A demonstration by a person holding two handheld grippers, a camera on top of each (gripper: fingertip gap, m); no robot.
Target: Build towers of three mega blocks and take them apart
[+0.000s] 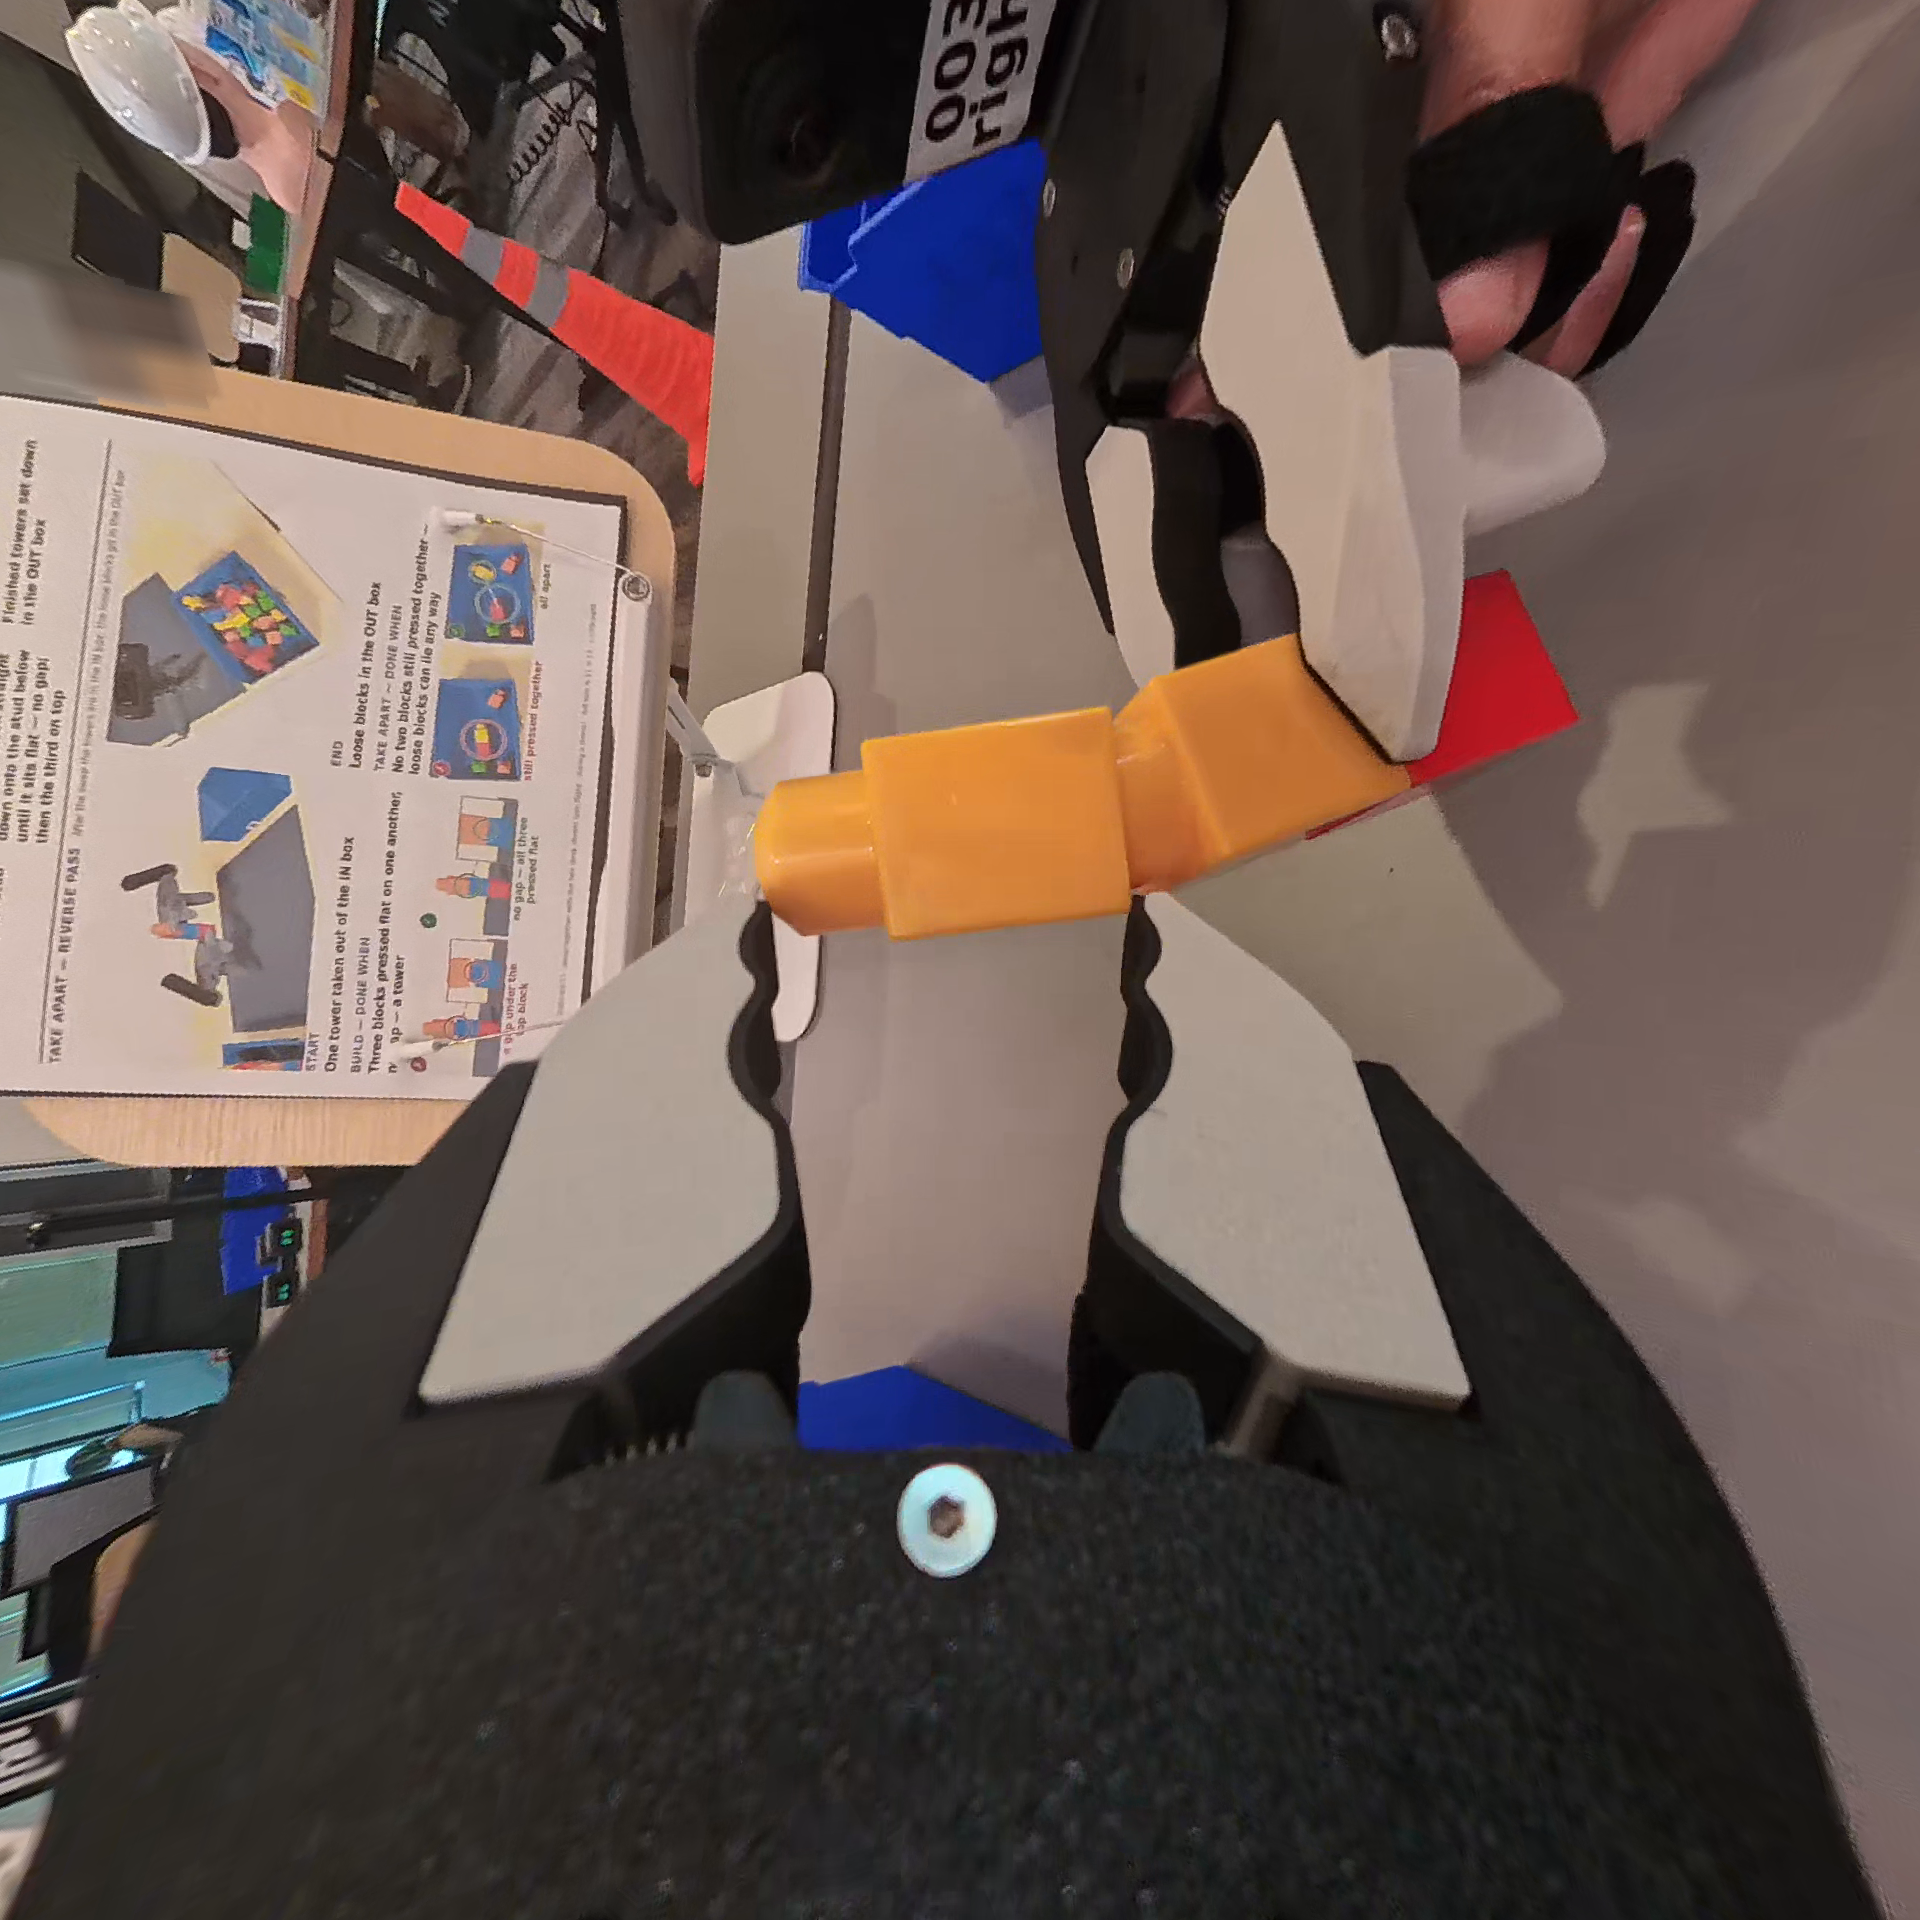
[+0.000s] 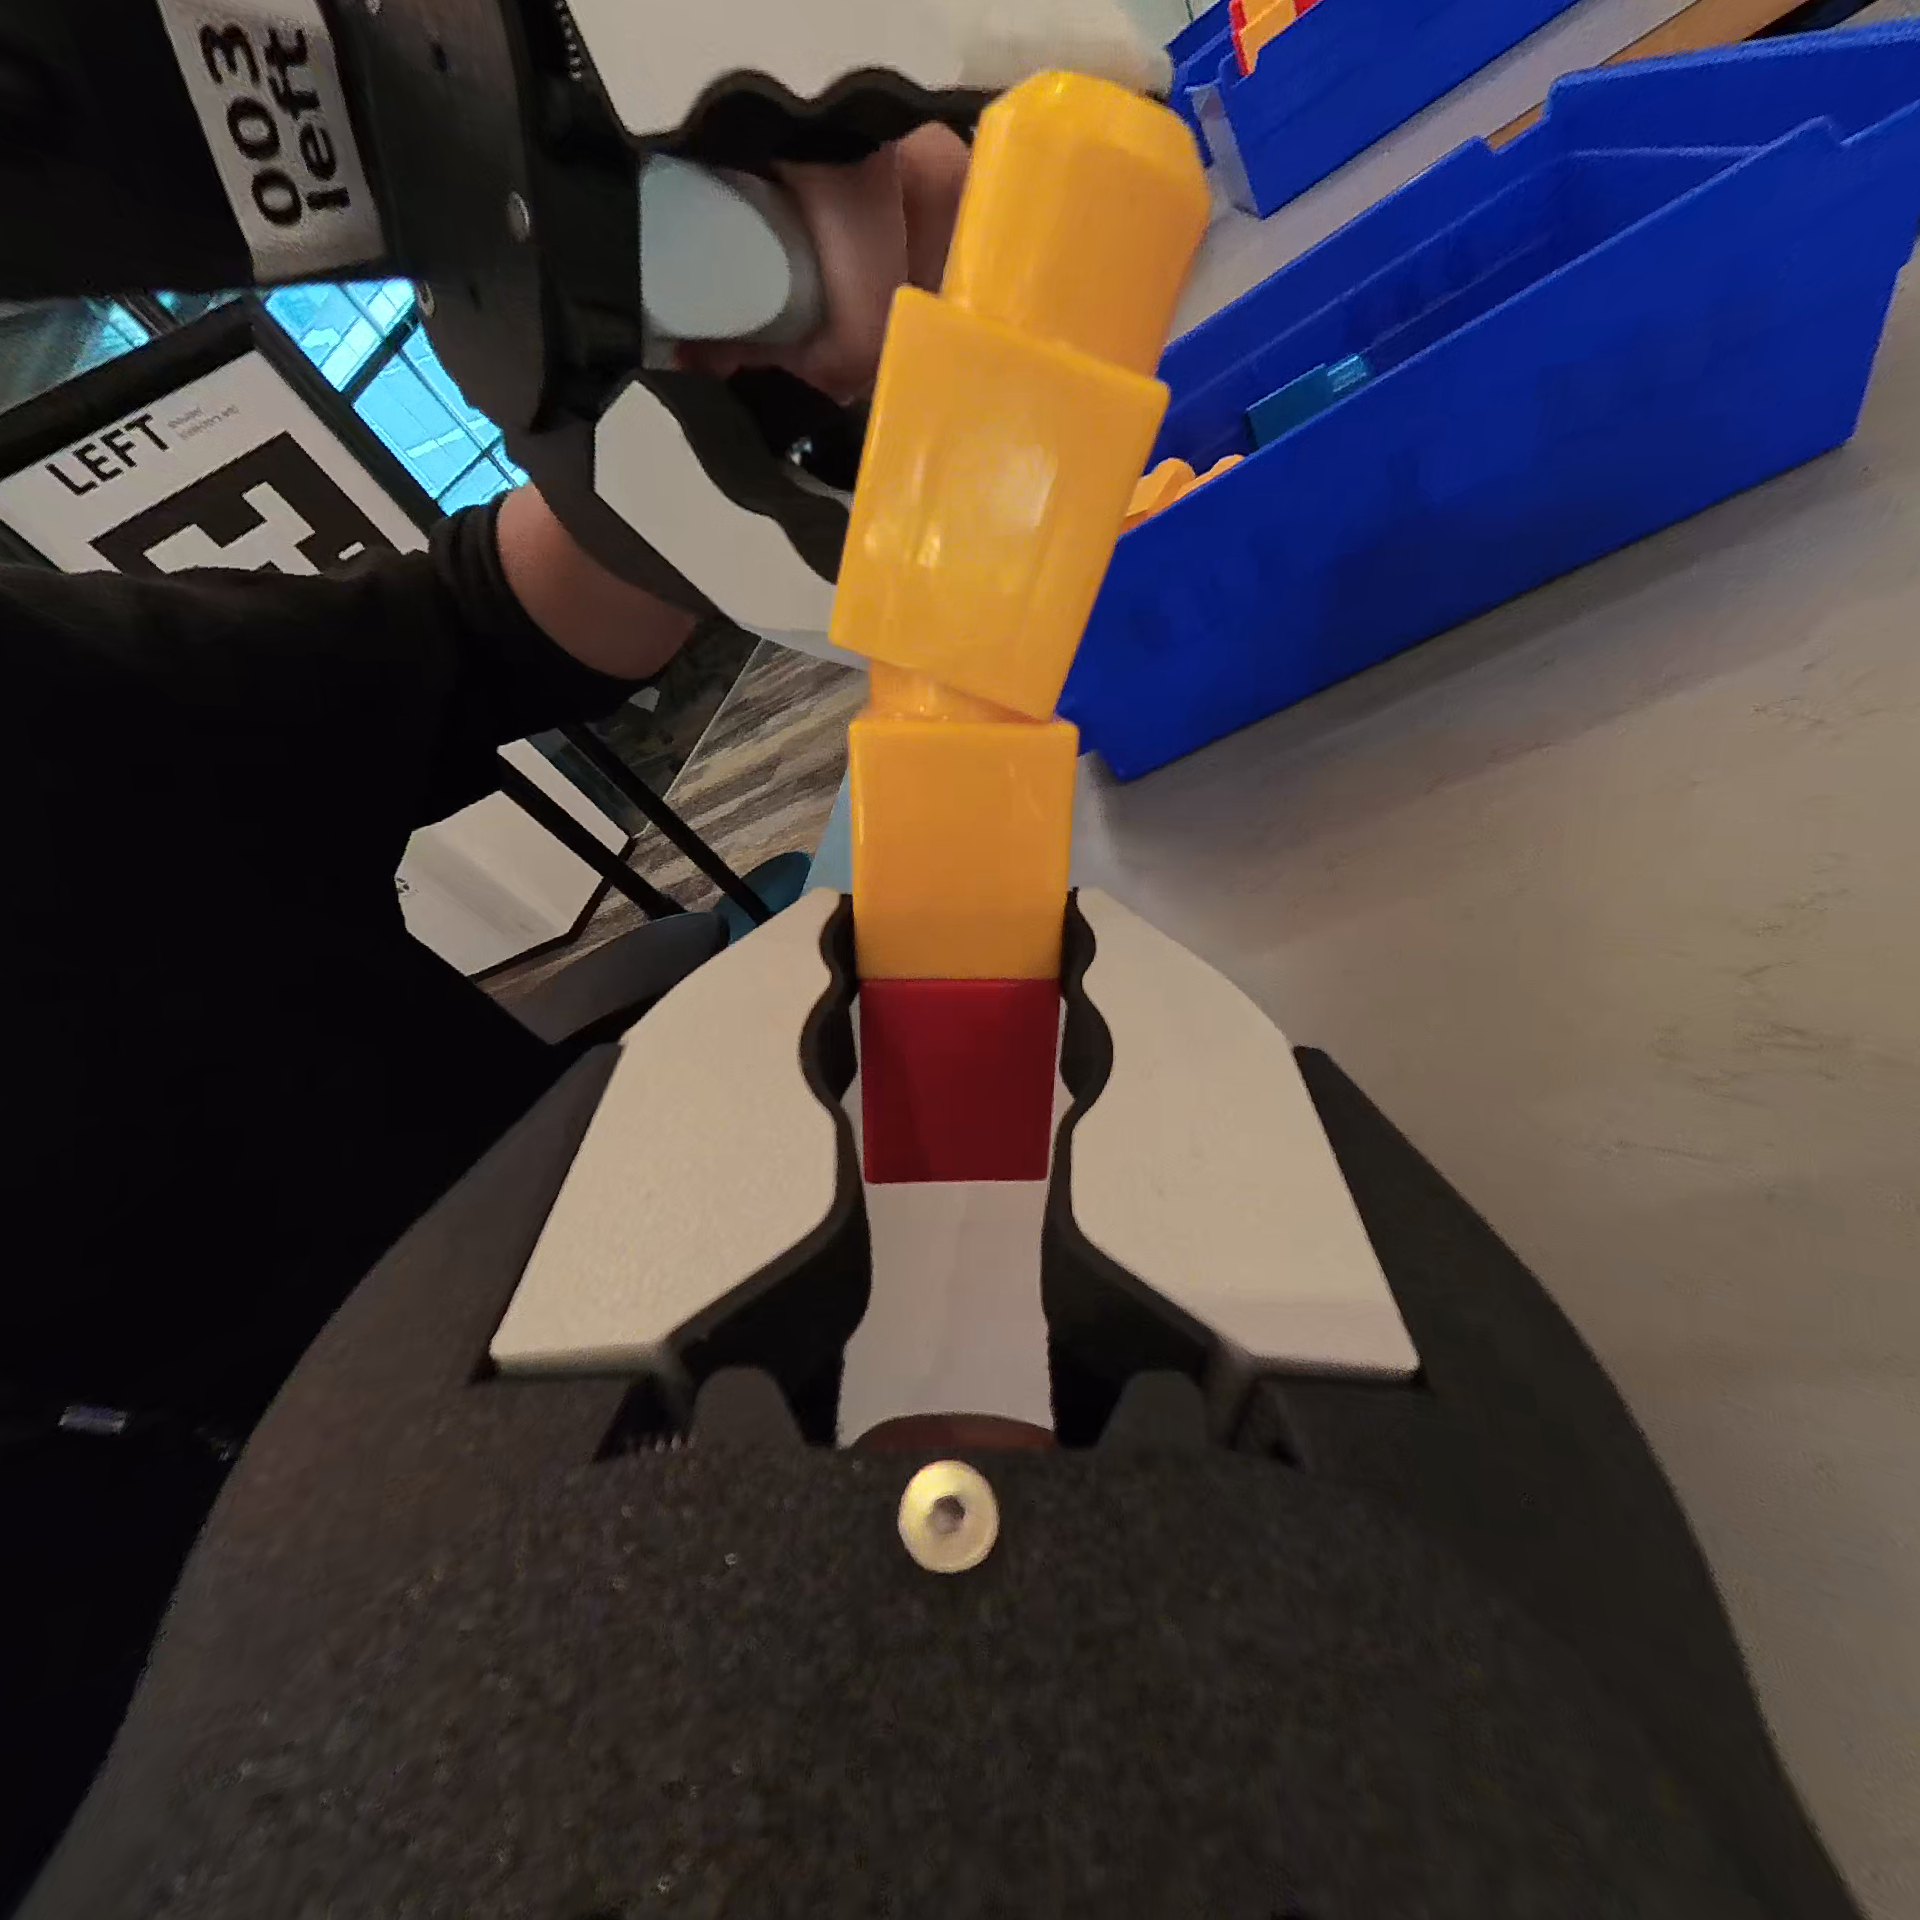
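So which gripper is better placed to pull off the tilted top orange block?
Left. The left gripper is open beside the tilted top orange block, which is half-lifted off the lower orange block. The right gripper is shut on the tower's base at the red block.

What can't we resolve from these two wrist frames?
- Left gripper contact with the top orange block: fingertips sit at its edge in the left wrist view; whether they touch is unclear.
- Red block: mostly behind the right gripper's finger in the left wrist view.
- Blue bin contents: walls hide most in the right wrist view.
- Stud joint between the orange blocks: tilted, seating depth unreadable.
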